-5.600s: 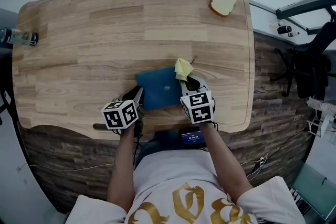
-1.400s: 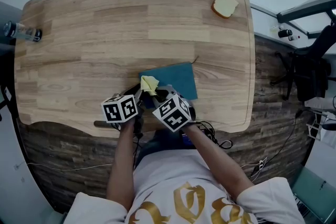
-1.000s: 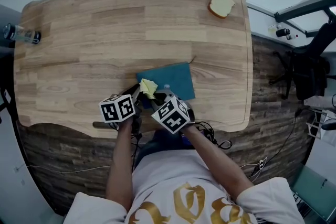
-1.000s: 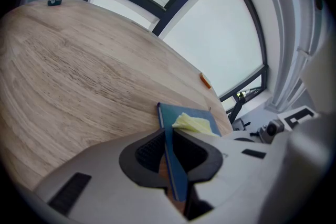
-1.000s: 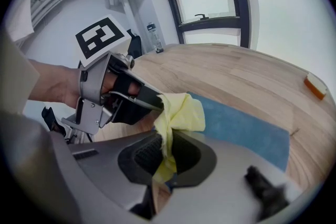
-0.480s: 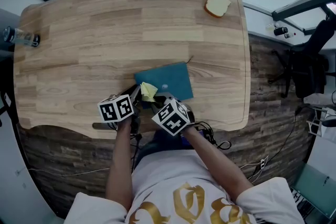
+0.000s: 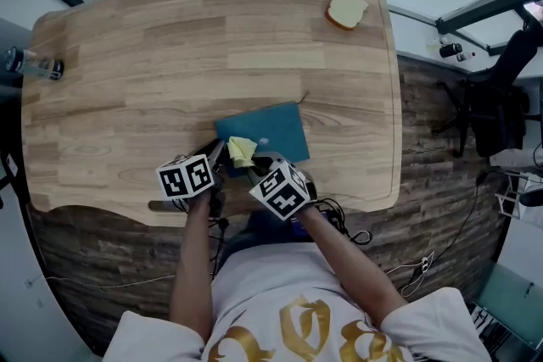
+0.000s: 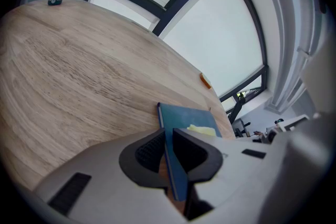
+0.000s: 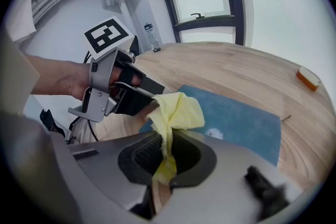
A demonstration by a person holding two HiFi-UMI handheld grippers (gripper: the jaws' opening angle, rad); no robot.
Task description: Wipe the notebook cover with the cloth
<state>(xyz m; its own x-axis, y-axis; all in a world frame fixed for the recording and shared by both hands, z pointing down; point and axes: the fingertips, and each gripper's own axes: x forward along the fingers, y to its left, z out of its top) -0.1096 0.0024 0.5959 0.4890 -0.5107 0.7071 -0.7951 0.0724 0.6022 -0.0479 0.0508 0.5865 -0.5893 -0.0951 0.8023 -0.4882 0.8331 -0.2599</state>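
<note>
Head view: clamps the left gripper (image 7: 221, 155) on the near left corner of the flat teal notebook (image 7: 276, 130), at the near middle of the pale wooden table (image 7: 153, 55). Holds the crumpled yellow cloth (image 7: 242, 151) in the right gripper (image 7: 254, 165) over the cover's near left part, just beside the left gripper; contact hard to tell.

Left gripper view: shows jaws nearly together, nipping the notebook's thin edge; reveals only a strip of cloth beyond.

Right gripper view: shows jaws pinching the cloth's bunched tail; hides the notebook's near edge.
</note>
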